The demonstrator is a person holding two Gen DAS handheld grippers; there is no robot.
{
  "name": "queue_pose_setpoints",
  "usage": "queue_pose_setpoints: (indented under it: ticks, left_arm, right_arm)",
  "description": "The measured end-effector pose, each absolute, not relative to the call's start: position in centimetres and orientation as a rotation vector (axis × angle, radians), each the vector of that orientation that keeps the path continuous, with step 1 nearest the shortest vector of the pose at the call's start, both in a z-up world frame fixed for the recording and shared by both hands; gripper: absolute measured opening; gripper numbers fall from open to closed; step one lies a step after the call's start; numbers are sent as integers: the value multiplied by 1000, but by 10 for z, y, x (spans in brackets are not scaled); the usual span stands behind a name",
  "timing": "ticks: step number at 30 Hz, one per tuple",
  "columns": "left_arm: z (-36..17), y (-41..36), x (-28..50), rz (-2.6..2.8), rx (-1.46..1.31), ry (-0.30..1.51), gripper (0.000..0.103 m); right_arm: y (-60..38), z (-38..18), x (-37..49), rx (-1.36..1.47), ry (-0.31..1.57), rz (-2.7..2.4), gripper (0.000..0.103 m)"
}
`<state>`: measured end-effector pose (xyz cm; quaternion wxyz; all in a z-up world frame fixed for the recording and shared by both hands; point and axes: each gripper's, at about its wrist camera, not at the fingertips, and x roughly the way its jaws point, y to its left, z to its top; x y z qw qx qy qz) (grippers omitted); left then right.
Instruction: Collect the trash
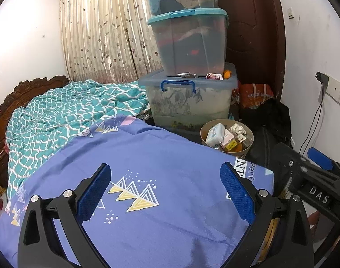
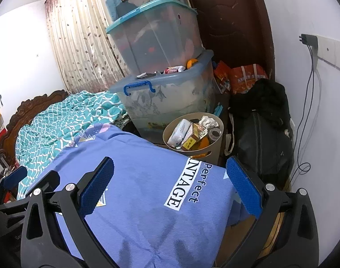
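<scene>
A beige round trash bin (image 1: 203,134) (image 2: 167,131) stands on the floor past the bed's corner. It holds a white tissue pack (image 1: 214,134) (image 2: 179,131), a yellow box (image 2: 192,138), crumpled paper (image 1: 238,129) (image 2: 208,120) and an orange (image 2: 203,143). More wrappers (image 1: 212,76) (image 2: 173,69) and an orange (image 1: 227,74) (image 2: 191,62) lie on the lowest storage box's lid. My left gripper (image 1: 165,189) is open and empty above the purple bedcover (image 1: 161,156) (image 2: 147,178). My right gripper (image 2: 170,187) is open and empty above the cover's corner; it also shows in the left wrist view (image 1: 315,178).
Three stacked plastic storage boxes (image 1: 187,44) (image 2: 156,40) stand behind the bin. A black bag (image 2: 261,138) and an orange bag (image 2: 248,78) sit by the brown door (image 1: 254,33). A teal quilt (image 1: 69,111) covers the bed. A cable (image 2: 303,111) hangs on the right wall.
</scene>
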<state>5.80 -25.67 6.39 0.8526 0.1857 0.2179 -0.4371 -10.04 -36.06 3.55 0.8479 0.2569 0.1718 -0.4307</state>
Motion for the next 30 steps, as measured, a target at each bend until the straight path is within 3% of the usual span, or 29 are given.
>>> queue_pose_setpoints:
  ticks: [30]
  left_arm:
    - [61,-259,70,-901,364,493,94]
  right_arm:
    - [-374,16,-104,603,396,-915,99]
